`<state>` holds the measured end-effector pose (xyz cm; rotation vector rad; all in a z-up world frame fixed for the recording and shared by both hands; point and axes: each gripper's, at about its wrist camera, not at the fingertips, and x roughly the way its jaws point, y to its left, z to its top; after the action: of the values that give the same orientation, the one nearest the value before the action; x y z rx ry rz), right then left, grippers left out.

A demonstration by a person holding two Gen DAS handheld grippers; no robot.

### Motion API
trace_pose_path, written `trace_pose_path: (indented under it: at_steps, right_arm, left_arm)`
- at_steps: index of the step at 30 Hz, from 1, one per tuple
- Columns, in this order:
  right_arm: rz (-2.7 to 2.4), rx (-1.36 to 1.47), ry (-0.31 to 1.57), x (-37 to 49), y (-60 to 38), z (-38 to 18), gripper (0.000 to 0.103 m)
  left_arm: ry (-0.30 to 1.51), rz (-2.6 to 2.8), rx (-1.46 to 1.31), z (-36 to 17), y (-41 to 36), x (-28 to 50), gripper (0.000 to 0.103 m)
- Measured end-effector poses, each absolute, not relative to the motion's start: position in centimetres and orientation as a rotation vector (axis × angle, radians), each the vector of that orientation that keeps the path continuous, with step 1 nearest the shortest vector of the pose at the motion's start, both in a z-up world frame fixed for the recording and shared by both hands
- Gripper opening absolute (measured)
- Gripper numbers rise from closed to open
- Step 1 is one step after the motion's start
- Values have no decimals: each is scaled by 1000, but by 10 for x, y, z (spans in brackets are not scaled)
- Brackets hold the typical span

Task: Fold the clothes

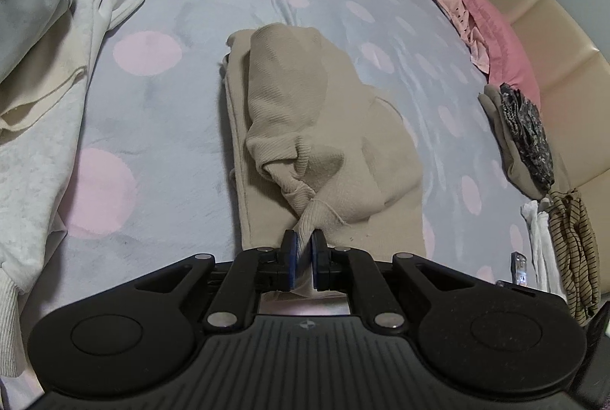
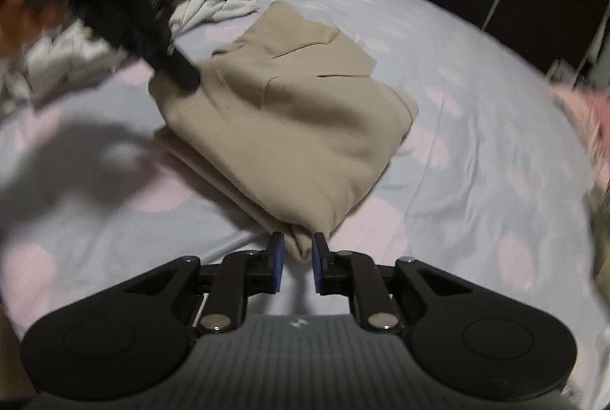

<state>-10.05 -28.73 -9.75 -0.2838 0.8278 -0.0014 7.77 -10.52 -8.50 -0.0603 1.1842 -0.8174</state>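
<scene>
Your left gripper [image 1: 304, 250] is pinched tight on the ribbed cuff [image 1: 316, 217] of the beige sweater [image 1: 305, 128], which lies part-folded in the middle of the bed [image 1: 171, 97]. The sleeve [image 1: 282, 97] is bunched over the body rather than laid flat. Your right gripper [image 2: 297, 253] stands narrowly open at the sweater's near corner [image 2: 301, 242], its pads either side of the folded edge; I can't tell whether they touch it, and nothing looks clamped.

The main risk is the cuff. You hold only a small tuck of knit, and a loose thread trails from it, so a sharp pull could stretch the rib, snag the thread or slip the cloth out mid-move. Pull the sleeve along without lifting and you'll likely drag the top layer and skew the folds beneath.

On the right, closing now may catch only the top layer, or the sheet [image 2: 457, 105] along with it; lifting then would open the stack or haul the bedding. The right view is blurred, which suggests quick motion, and your left gripper [image 2: 179, 67] hangs low over the far edge there, so crossing paths could knock the pile
</scene>
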Motion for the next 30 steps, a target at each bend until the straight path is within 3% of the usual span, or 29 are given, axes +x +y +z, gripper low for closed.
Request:
trace_pose_path:
  at_steps: [13,14,21,30]
  right_arm:
    - [-8,-562,832,-90,-268,-125,8]
    - [-15,-563,825,-92,-268,-124,4]
    - [-72,-522,726,-124,-279,-101,1]
    - [-92,-379,912,-115,-305,-122,0]
  left_arm:
    - [1168,-829,-40,-85,-106,79,6]
    - [1166,-828,-39,-85,-106,79,6]
    - [1162,-821,-18,-91,-107,79,6]
    - [1210,-810,93,-117,-116,69,8]
